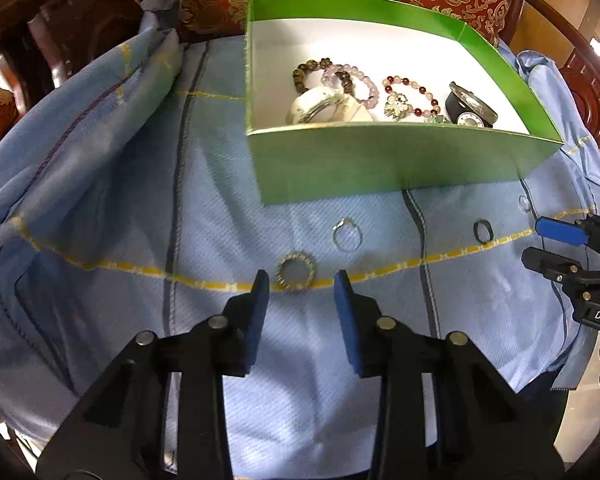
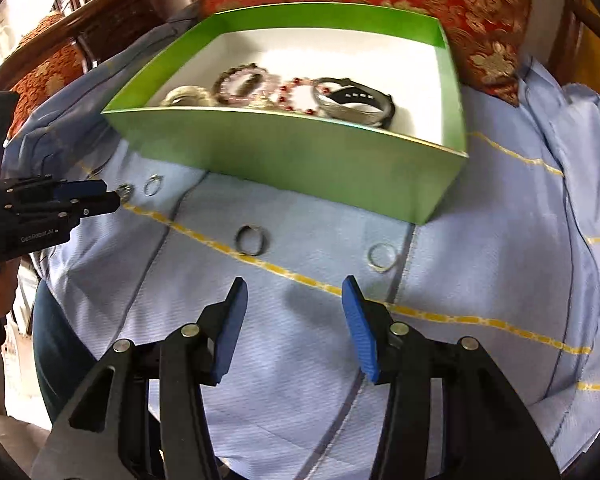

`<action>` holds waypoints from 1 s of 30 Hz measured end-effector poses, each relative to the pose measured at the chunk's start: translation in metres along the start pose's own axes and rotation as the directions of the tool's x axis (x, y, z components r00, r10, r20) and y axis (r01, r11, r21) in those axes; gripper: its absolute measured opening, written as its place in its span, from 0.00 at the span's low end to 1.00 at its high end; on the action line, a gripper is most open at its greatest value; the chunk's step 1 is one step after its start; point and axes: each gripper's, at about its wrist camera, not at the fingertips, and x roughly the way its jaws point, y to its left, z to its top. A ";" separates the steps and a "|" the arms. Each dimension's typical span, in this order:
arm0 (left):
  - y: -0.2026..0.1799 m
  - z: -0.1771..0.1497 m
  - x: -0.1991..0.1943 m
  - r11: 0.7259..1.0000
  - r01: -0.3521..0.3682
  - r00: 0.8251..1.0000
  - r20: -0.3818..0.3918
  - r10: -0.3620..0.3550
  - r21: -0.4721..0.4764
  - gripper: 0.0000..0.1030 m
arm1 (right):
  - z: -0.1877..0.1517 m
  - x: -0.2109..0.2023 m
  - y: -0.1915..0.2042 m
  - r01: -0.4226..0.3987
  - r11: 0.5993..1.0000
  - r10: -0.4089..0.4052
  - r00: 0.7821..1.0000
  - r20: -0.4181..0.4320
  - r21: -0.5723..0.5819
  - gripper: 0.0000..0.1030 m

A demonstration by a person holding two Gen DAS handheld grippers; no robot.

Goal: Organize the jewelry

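Jewelry: beaded ring lined up | left gripper held apart, empty | right gripper held apart | slip risked: thin ring, soft cloth

cloth ahead: open | blocker: green box wall (behind the rings)

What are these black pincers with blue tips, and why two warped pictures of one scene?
No robot here: a person holds a two-finger tool in each hand. Each picture comes from a fisheye camera on one tool, looking along its fingers. The left tool is open above a beaded ring; the right tool is open too. Neither holds anything. On the blue cloth also lie a thin silver ring, a dark ring and another silver ring. The green box holds bead bracelets, a bangle and a watch.
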 end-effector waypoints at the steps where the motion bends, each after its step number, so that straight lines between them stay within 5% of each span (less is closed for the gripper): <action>1: -0.001 0.001 0.002 1.000 0.001 1.000 -0.001 -0.001 -0.001 0.33 | 0.000 0.000 0.000 0.001 1.000 -0.001 1.000 0.002 -0.003 0.48; 10: -0.003 0.004 0.015 1.000 -0.007 1.000 -0.012 0.007 0.000 0.35 | 0.030 0.039 0.037 -0.009 0.998 0.009 1.000 -0.009 -0.056 0.47; 15: -0.006 0.003 0.015 1.000 -0.022 1.000 0.004 0.022 0.023 0.32 | 0.031 0.045 0.047 0.041 0.994 -0.043 0.999 -0.012 -0.103 0.19; 20: -0.003 -0.003 0.011 1.000 -0.008 1.000 0.021 0.008 0.001 0.20 | 0.022 0.040 0.041 0.024 0.996 -0.026 0.999 -0.020 -0.092 0.19; 30: -0.034 -0.033 -0.002 0.989 0.120 0.993 0.005 -0.121 0.083 0.21 | -0.007 0.023 0.033 0.003 0.999 -0.005 0.999 -0.041 -0.052 0.19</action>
